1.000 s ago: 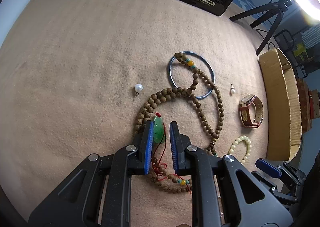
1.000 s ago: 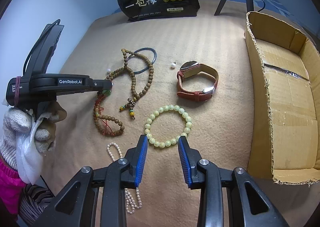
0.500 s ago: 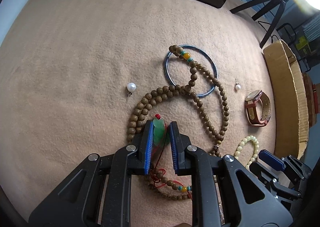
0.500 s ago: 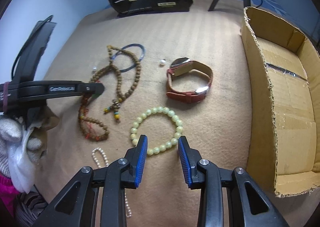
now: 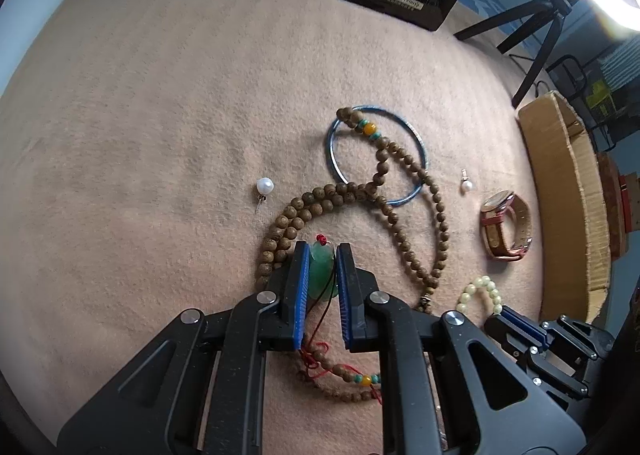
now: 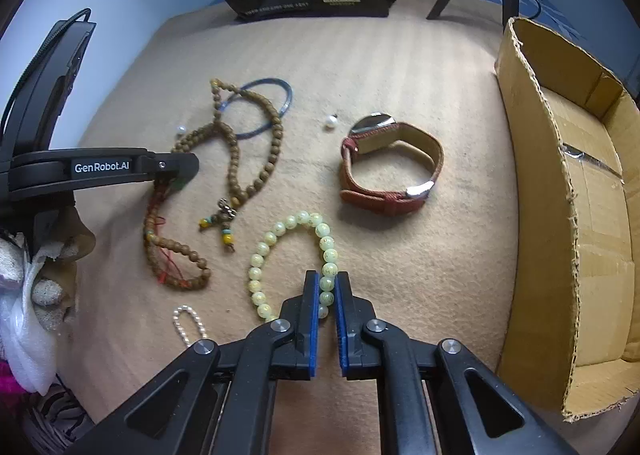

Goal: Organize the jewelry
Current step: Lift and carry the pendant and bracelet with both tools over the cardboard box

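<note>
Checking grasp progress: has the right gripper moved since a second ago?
Yes. The right gripper has advanced toward the watch and shut its jaws on the pale green bead bracelet, which previously lay ahead of it.

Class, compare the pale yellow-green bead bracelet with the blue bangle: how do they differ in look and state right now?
The bead bracelet is a string of pale, round beads; the blue bangle is one thin, smooth ring. The right gripper is shut on the bead bracelet; nothing grips the bangle. Wooden prayer beads lie across the bangle, while nothing crosses the bracelet. Both are loops that rest on the tan cloth.
</note>
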The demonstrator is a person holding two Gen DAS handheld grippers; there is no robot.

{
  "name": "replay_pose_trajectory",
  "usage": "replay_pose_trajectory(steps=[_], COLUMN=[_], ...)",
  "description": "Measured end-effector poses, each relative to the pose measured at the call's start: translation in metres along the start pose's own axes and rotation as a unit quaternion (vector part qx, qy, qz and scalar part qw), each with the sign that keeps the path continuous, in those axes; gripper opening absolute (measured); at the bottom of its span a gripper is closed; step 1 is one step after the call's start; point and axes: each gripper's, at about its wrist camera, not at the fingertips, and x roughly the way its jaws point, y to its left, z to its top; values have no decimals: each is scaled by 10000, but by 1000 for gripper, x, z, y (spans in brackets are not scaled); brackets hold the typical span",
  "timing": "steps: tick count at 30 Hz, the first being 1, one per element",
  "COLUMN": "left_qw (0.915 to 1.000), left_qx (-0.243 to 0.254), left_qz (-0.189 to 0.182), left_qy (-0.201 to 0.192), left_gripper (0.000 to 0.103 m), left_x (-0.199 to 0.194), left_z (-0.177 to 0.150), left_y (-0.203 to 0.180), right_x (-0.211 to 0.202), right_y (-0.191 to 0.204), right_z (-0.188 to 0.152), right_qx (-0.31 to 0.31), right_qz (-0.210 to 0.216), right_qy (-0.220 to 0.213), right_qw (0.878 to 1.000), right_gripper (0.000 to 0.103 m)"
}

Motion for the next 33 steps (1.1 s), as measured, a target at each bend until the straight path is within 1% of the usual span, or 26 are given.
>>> replay_pose_trajectory(steps=[4, 7, 11, 16, 22, 27, 33], left_qw=[9997, 9990, 9971, 9932, 9886, 9858, 9831], left_qx=[71, 79, 89, 134, 180, 297, 534], left_qz=[-151, -260, -409, -573, -765, -861, -1046], left_qy=[-178, -344, -629, -1007, -1285, -1411, -1407], left_gripper=[12, 12, 12, 12, 12, 12, 12], left_x=[-17, -33, -60, -93, -119, -129, -129], left_z=[-1, -1, -1, 0, 2, -1, -5], left_y=[-7, -10, -13, -23, -35, -52, -85], right_x=[-16, -30, -50, -70, -92, -111, -132], right_y=[7, 6, 4, 0, -7, -18, -40], right_z=[2, 6, 11, 17, 19, 21, 24], right_qx=[-114, -103, -131, -78, -34, 41, 229], right_qz=[-24, 35, 11, -15, -36, -66, -166], right_qy=[-239, -445, -717, -1014, -1304, -1527, -1754], right_qw=[9996, 9989, 9973, 9948, 9914, 9882, 9841], right_gripper=[5, 5, 5, 5, 5, 5, 5])
